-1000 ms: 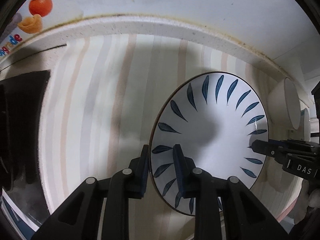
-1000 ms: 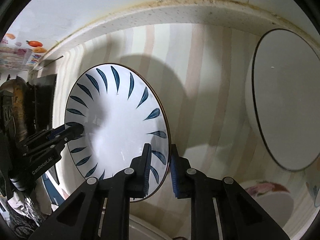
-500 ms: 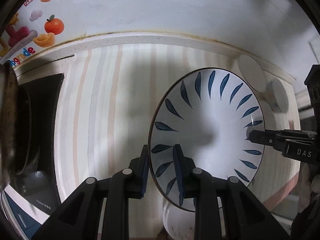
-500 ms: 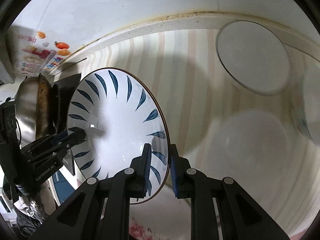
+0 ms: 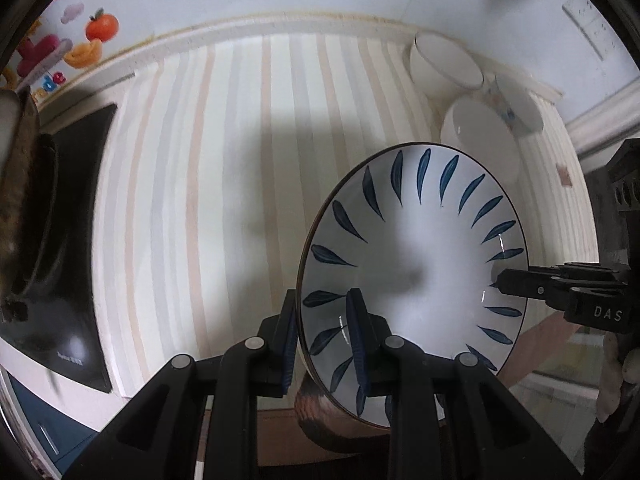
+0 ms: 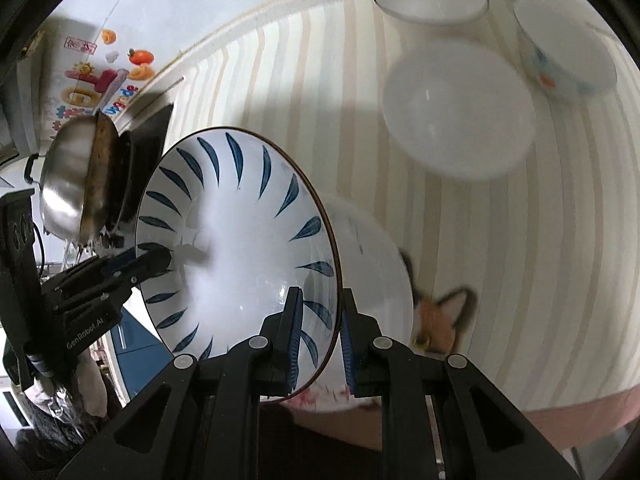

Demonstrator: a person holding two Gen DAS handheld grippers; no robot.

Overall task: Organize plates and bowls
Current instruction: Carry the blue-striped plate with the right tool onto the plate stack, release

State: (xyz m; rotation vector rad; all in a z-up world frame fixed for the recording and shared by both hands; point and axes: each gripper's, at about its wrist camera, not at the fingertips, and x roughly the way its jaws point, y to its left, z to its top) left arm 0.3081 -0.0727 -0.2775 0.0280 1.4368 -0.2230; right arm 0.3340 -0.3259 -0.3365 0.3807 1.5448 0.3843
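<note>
A white plate with blue leaf marks [image 5: 412,248] hangs tilted above the striped counter, gripped at two sides of its rim. My left gripper [image 5: 322,308] is shut on its left rim, one pad inside and one outside. The right gripper [image 5: 502,280] pinches the opposite rim. In the right wrist view the same plate [image 6: 236,220] fills the middle; my right gripper [image 6: 320,302] is shut on its right rim, and the left gripper [image 6: 160,258] clamps the far left edge. Partly hidden under the plate sits a white bowl [image 6: 372,256].
Three bowls stand at the back right: a plain tall one [image 5: 444,64], a wide white one [image 5: 480,140], a small patterned one [image 5: 516,104]. A black cooktop [image 5: 72,240] with a steel pot [image 6: 68,184] lies left. The striped cloth [image 5: 200,200] spreads between; its near edge runs below.
Both grippers, still shut on the plate, have lifted it and carried it back from the wall. More of the counter shows, and the bowls at the right have come into view.
</note>
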